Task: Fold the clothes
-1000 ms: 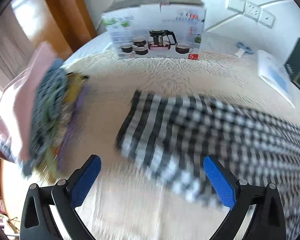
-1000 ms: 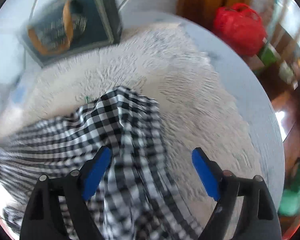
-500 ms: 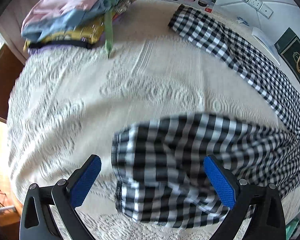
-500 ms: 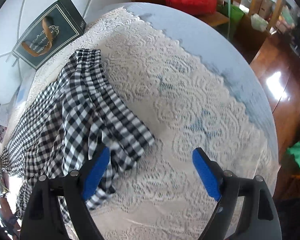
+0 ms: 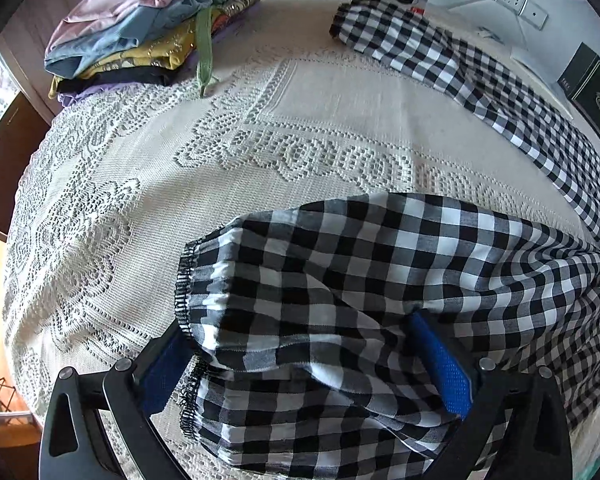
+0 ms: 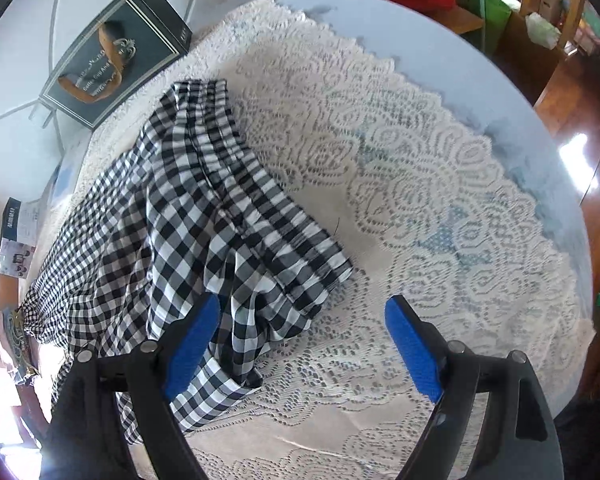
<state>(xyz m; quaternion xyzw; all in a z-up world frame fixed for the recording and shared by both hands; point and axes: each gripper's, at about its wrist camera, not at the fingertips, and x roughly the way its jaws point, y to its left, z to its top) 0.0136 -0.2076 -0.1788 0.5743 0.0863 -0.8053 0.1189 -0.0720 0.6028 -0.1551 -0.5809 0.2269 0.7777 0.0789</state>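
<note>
White lace tablecloth (image 5: pixel 132 184) bears rumpled black-and-white checked trousers (image 5: pixel 380 280); both grippers' jaws stand wide, gripping nothing.

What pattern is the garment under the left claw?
Black-and-white gingham check on the garment, clearest in the left wrist view.

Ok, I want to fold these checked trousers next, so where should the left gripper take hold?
Grip the hem of the checked trousers, coming down from above. That stitched edge bunches up between the open left gripper fingers, offering a raised fold to pinch, while the rest lies flat on the lace cloth.
</note>
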